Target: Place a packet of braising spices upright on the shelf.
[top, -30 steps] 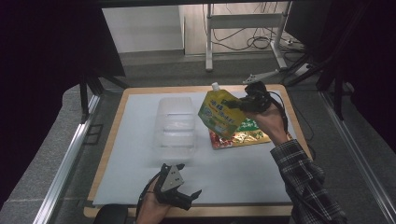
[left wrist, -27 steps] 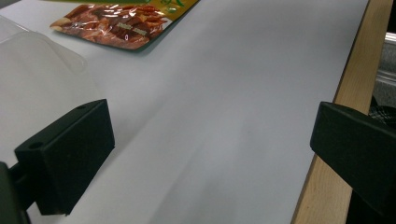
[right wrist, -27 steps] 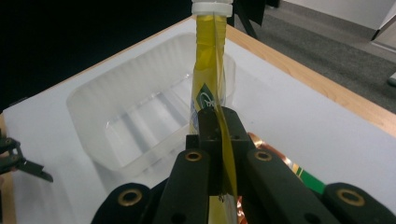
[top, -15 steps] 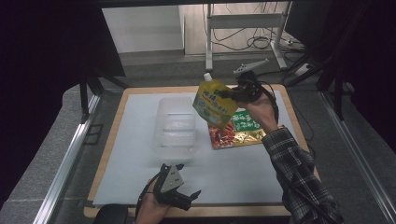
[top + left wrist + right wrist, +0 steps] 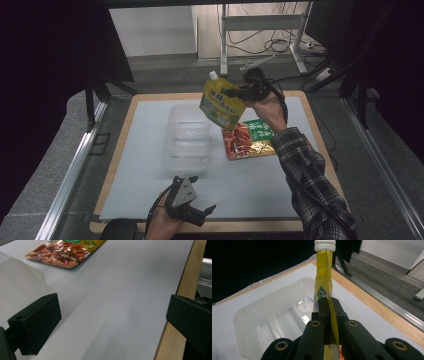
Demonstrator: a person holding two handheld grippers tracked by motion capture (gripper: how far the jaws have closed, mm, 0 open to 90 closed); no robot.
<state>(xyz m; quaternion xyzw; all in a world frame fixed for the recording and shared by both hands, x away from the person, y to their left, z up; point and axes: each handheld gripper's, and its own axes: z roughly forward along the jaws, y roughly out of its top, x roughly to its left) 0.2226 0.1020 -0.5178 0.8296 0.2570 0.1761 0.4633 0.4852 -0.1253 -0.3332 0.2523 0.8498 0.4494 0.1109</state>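
A yellow spouted pouch (image 5: 221, 101) with a white cap hangs in the air over the table's far side. My right gripper (image 5: 234, 93) is shut on its edge; the right gripper view has the pouch (image 5: 323, 277) edge-on between my closed jaws, above a clear plastic tray (image 5: 272, 315). That tray (image 5: 188, 133) lies left of centre on the white mat. A red-and-green snack bag (image 5: 248, 138) lies flat to its right. My left gripper (image 5: 199, 208) rests low at the mat's front edge, jaws wide apart with only bare mat (image 5: 120, 297) between them.
The white mat (image 5: 150, 150) covers a wooden board (image 5: 320, 145) whose rim shows all round. Metal rails run along both sides of the table. A stand's legs and cables sit on the floor beyond the far edge.
My right hand has carried the pouch leftward and up, off the snack bag and toward the tray. The left gripper has stayed put.
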